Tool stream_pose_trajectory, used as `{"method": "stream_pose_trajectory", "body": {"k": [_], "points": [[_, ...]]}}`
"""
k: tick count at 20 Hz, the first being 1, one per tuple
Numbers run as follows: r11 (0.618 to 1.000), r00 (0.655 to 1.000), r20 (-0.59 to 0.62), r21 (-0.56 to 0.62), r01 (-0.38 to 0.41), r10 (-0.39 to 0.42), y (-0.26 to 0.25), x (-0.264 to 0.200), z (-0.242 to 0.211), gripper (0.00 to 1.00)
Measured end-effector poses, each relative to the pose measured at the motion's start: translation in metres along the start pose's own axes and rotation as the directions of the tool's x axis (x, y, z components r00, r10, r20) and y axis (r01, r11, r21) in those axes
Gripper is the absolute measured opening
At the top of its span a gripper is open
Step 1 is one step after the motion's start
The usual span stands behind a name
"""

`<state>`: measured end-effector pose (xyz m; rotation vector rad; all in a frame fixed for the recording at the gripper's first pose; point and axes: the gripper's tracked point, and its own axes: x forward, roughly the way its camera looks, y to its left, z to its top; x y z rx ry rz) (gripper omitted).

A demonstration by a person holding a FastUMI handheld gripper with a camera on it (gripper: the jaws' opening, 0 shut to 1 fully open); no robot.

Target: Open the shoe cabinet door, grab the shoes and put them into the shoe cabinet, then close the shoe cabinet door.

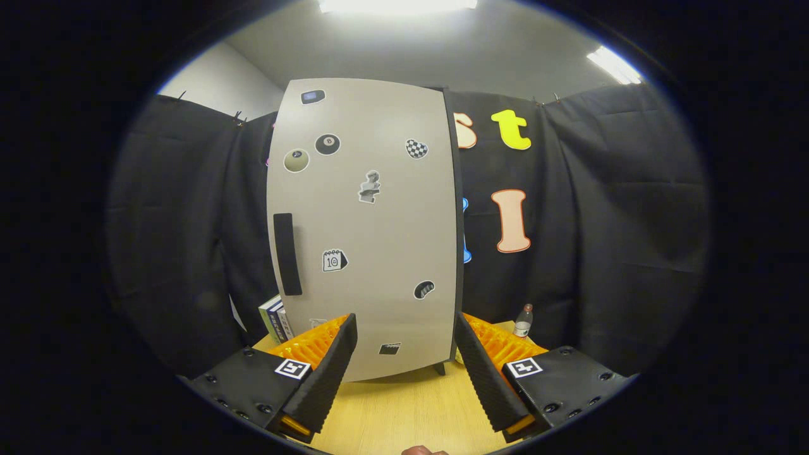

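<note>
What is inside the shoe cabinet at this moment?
Nothing inside can be seen: the cabinet door is shut and covers the whole front. Stickers and a dark handle sit on it. The gripper is open, its fingers apart just short of the door, holding nothing.

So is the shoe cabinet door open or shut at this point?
Shut. The cabinet door lies flat across the front, its dark handle untouched. The gripper is open, its fingers wide apart just ahead of the door, holding nothing.
</note>
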<state>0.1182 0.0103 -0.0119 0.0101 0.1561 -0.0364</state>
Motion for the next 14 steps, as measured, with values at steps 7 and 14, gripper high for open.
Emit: {"method": "stream_pose_trajectory", "body": {"k": [7, 14], "points": [[0.999, 1.000, -0.009, -0.040, -0.001, 0.001, 0.022, 0.002, -0.006, 0.97], [0.997, 0.999, -0.034, -0.066, -0.041, 0.039, 0.039, 0.013, -0.013, 0.97]]}}
